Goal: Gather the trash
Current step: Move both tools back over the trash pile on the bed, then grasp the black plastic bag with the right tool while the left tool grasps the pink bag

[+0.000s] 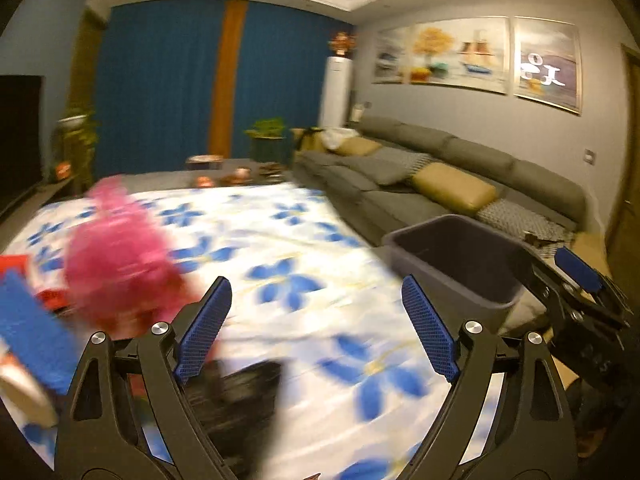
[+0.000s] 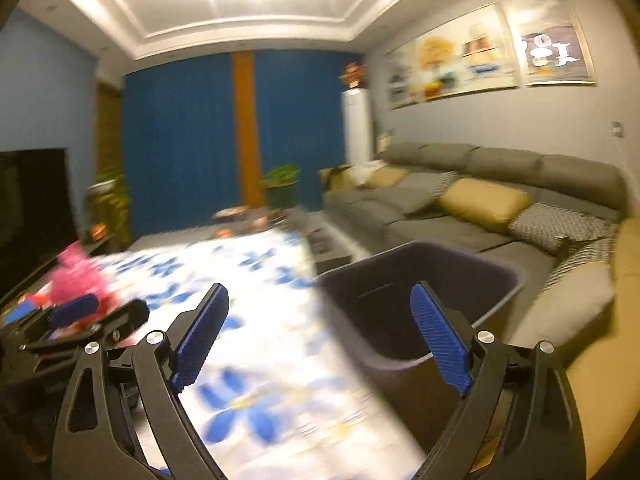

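A table with a white cloth with blue flowers [image 1: 280, 248] fills both views. A dark grey bin [image 1: 460, 256] stands at its right edge; it also shows in the right wrist view [image 2: 420, 280]. My left gripper [image 1: 316, 328] is open and empty over the cloth. A blurred pink fluffy thing [image 1: 120, 264] lies to its left, with a blue piece [image 1: 32, 332] and a red piece [image 1: 52, 296] beside it. A black item [image 1: 244, 396] lies under the left finger. My right gripper [image 2: 320, 340] is open and empty, its right finger over the bin.
A grey sofa [image 2: 480, 208] with tan cushions [image 2: 484, 202] runs along the right wall behind the bin. A dark TV [image 2: 32, 200] stands at the left. Blue curtains [image 1: 168, 80], potted plants and a white floor unit [image 1: 336, 92] are at the back.
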`<state>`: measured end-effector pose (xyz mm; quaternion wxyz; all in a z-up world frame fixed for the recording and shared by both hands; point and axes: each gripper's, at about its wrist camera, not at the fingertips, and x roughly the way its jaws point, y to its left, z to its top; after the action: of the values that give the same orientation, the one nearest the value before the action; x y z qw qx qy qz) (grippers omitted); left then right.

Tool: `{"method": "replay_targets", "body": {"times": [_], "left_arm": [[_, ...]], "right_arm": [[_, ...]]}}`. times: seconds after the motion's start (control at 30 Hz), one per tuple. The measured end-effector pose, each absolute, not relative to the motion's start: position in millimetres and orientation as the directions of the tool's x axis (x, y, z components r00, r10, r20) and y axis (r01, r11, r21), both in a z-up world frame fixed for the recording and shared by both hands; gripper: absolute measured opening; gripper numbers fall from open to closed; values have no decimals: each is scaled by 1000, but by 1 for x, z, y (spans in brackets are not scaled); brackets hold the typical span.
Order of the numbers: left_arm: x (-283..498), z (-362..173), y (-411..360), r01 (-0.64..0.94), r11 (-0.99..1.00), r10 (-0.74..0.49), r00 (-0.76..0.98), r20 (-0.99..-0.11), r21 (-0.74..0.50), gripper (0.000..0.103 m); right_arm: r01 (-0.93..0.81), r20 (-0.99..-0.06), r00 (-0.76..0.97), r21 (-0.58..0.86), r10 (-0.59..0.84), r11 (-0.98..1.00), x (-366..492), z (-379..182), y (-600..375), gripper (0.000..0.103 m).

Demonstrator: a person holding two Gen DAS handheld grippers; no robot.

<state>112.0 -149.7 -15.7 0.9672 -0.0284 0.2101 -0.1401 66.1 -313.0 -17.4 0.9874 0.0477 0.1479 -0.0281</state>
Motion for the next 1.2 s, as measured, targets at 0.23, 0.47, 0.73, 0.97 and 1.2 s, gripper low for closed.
{"method": "replay_targets", "body": {"times": [0.23, 0.47, 0.73, 0.97, 1.2], "left_arm": [[77, -23, -55, 53, 994, -86, 911, -402, -91, 85], [55, -24, 16, -70, 987, 8, 917, -398, -143, 85], [45, -25, 47, -85, 981, 14, 926, -377, -172, 85], [53, -26, 49, -62, 981, -11, 928, -372, -184, 85], [66, -23, 37, -24, 985, -40, 928, -370, -168, 85]], "right_arm": [[-57, -359, 928, 122, 97, 991, 61, -32, -246, 89], [-141, -426, 890, 85, 163, 986, 58, -54, -178, 89], [-157, -491, 858, 35, 154, 987, 81, -68, -144, 89], [-152, -551, 822, 37, 147, 988, 104, -75, -138, 84], [-152, -635, 757, 54, 151, 987, 123, -89, -140, 50]]}}
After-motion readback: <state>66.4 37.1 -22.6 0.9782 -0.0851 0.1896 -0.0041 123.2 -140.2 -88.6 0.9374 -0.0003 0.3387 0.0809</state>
